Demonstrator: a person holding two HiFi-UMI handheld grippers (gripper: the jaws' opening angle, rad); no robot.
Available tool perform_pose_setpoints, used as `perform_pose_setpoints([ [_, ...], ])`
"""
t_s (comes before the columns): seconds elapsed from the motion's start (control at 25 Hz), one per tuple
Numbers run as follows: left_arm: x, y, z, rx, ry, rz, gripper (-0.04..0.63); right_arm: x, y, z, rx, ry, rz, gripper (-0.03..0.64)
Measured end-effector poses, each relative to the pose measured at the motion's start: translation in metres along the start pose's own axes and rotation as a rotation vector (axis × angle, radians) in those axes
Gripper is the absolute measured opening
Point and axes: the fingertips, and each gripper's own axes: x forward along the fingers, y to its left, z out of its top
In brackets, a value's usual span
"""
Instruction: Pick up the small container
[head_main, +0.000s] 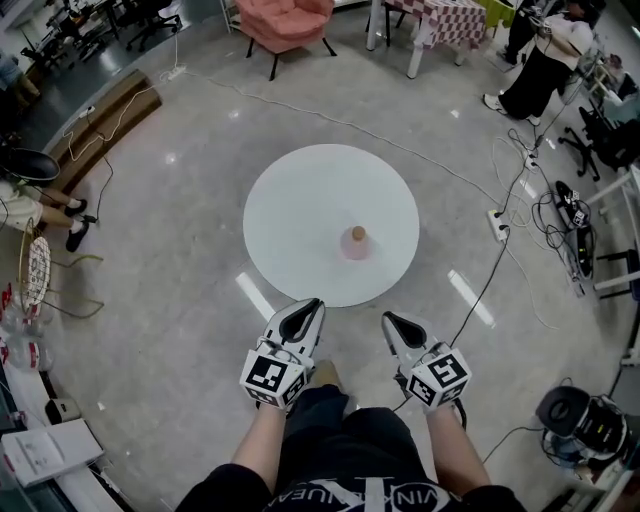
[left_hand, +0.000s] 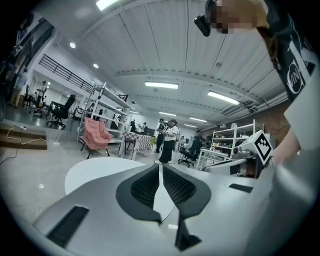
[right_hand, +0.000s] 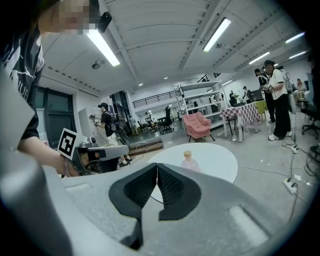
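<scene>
- Head view: looks steeply down from above the person's lap. Takes in the round white table (head_main: 300, 200) farther off on the glossy grey floor (head_main: 180, 320), with the grey-and-black left gripper (head_main: 314, 304) and right gripper (head_main: 389, 318) near the bottom edge.
- Left gripper view: sits low, close behind its own jaws, and faces almost level over the table towards the far pink upholstered armchair (left_hand: 95, 135).
- Right gripper view: likewise low and close behind its jaws, facing over the same table towards the armchair.
- Shared by all three: table and armchair. Each gripper view also catches the other gripper at its edge.
</scene>
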Motion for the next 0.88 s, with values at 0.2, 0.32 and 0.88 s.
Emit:
perform_pose_setpoints([
  [0.2,0.013,0.003,-0.004,-0.01,0.0,0.001,0.025,0.011,-0.014,-0.001,-0.002,0.007,0.002,0.006],
  [0.32,0.022,0.004,-0.01,-0.019,0.005,0.009,0.025,0.019,-0.022,-0.002,-0.023,0.021,0.017,0.006],
  [0.88,0.06,0.017,-0.047,-0.056,0.008,0.117,0.025,0.076,-0.052,-0.014,-0.149,0.097,0.154,0.006],
])
